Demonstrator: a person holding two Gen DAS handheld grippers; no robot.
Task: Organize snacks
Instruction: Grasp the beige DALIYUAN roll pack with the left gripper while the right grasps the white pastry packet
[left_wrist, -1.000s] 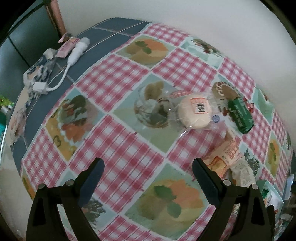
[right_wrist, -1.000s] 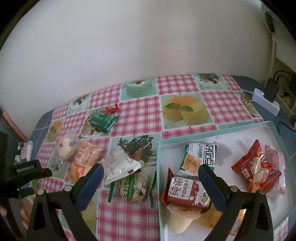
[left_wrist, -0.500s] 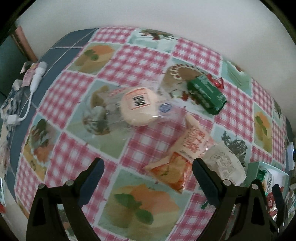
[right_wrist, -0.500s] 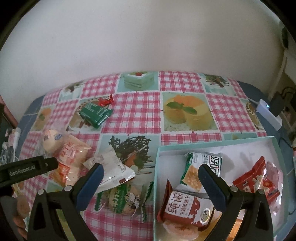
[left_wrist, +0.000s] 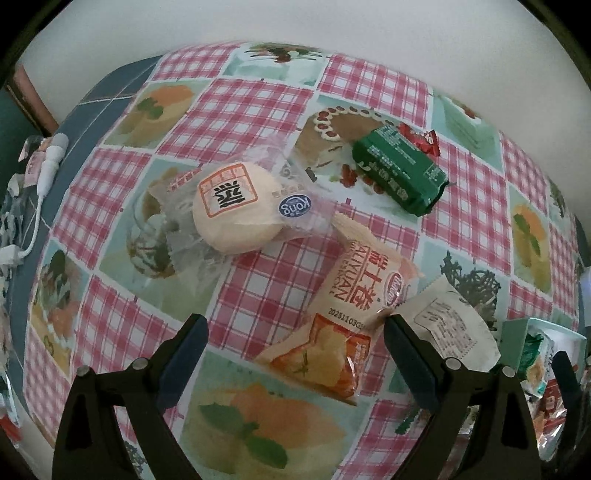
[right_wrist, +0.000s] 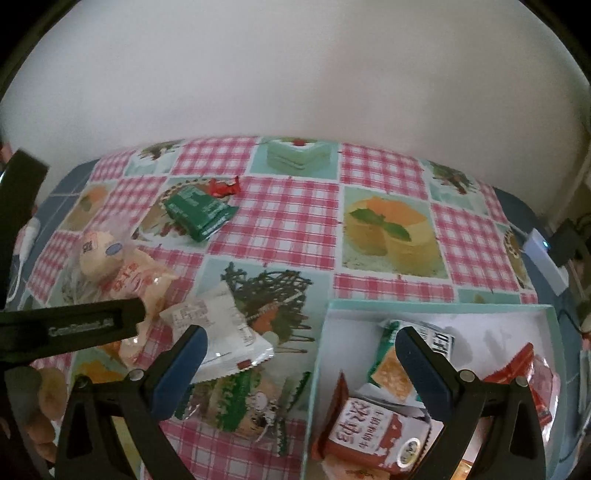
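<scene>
My left gripper (left_wrist: 295, 332) is open and empty, with an orange-and-cream snack packet (left_wrist: 343, 314) lying between its fingers. Beyond it lie a round bun in clear wrap (left_wrist: 236, 206), a green packet (left_wrist: 399, 173) and a white packet (left_wrist: 450, 325). My right gripper (right_wrist: 301, 345) is open and empty above the left rim of the teal box (right_wrist: 321, 354). The box holds several snack packets, among them a red-and-white one (right_wrist: 373, 428). A green-trimmed packet (right_wrist: 240, 398) lies left of the box.
A small red wrapper (left_wrist: 421, 138) lies behind the green packet. A white charger and cable (left_wrist: 44, 173) lie at the table's left edge. A white power strip (right_wrist: 546, 258) sits at the right. A wall stands right behind the table.
My left gripper has swung right and come closer to the snacks; the orange-and-cream packet now lies between its fingers. My right gripper has shifted left and lower over the box's rim.
</scene>
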